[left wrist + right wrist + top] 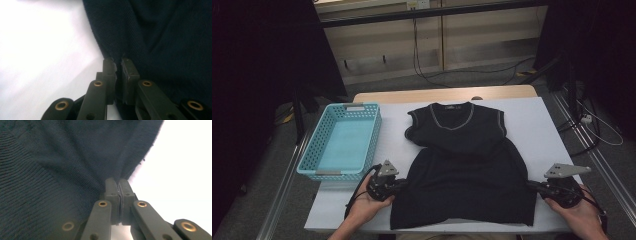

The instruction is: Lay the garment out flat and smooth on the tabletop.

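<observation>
A blue basket (343, 141) is seen on the tabletop (537, 125), just left of the vest (464, 165). The vest is laid flat at the middle, collar away from the person. Its left side edge is pinched by the left gripper (398, 184), jaws clenched on the knit (150, 37). Its right side edge is clamped likewise by the right gripper (534, 186), jaws pressed tight on the fabric (62, 170).

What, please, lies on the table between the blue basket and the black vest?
Only a bare strip of white table separates the blue basket from the black vest, as the high view shows.
</observation>
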